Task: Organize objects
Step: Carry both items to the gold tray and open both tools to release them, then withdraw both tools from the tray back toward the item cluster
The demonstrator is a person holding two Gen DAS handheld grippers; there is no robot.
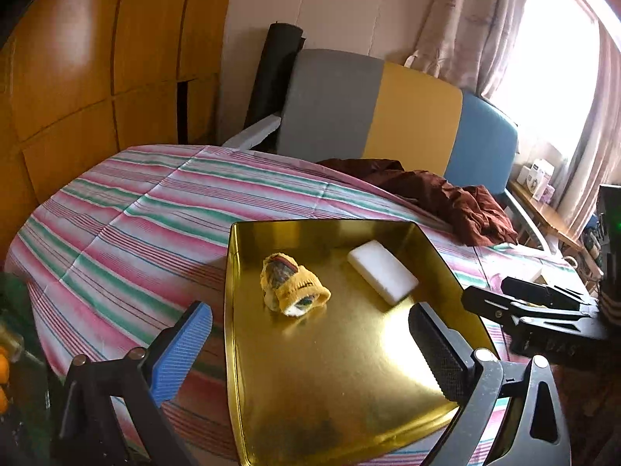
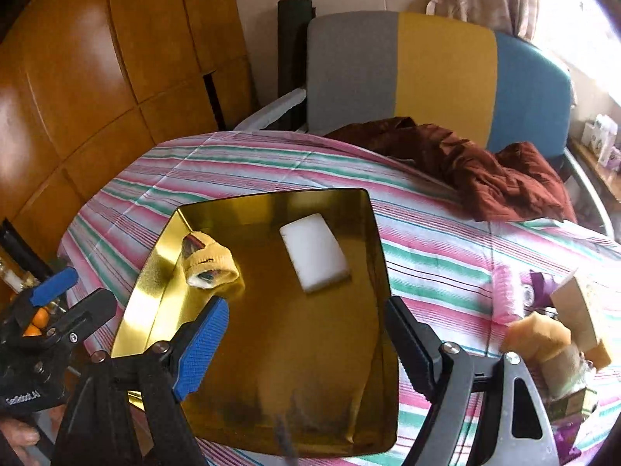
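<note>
Resting on a striped cloth (image 1: pixel 128 213) of pink, green and white: a shiny gold tray (image 1: pixel 349 380), shallow, with low upturned walls. Lying inside it, toward the far end, two things apart from each other: a rolled yellow sock (image 1: pixel 295 285) with a dark patterned core and a white open end, and a white rectangular block (image 1: pixel 382 272), flat on the tray floor. Seen from the right wrist view, same tray (image 2: pixel 295 349) at centre frame, sock (image 2: pixel 209 262) at its upper left near the wall, block (image 2: pixel 314 252) toward the upper right.

Hanging over the near part of the tray, left claw (image 1: pixel 310 349), spread wide and released, blue pad at lower left over the cloth just outside the tray wall, black pad at lower right above the tray floor; nothing between them, sock lying beyond the tips. Right claw (image 2: pixel 306 349) likewise parted and empty, blue pad over the tray's left half, black pad at its right wall; neither touching block nor sock.

Showing at the left edge of the right wrist view: the left claw's black body with a blue pad, and part of a hand (image 2: pixel 19 437) at the bottom corner. At the lower right of that view, on the cloth outside the tray: a pink roll (image 2: pixel 508 295), a tan sock-like bundle (image 2: pixel 543 334) and a cardboard piece (image 2: pixel 578 310), blurred.

Crumpled at the far right of the cloth: a dark red garment (image 1: pixel 438 198). Standing behind: a chair back (image 1: pixel 411 116) in grey, yellow and blue panels, wooden cabinet doors (image 1: pixel 97 58) at upper left, curtains (image 1: pixel 465 19) at upper right.
</note>
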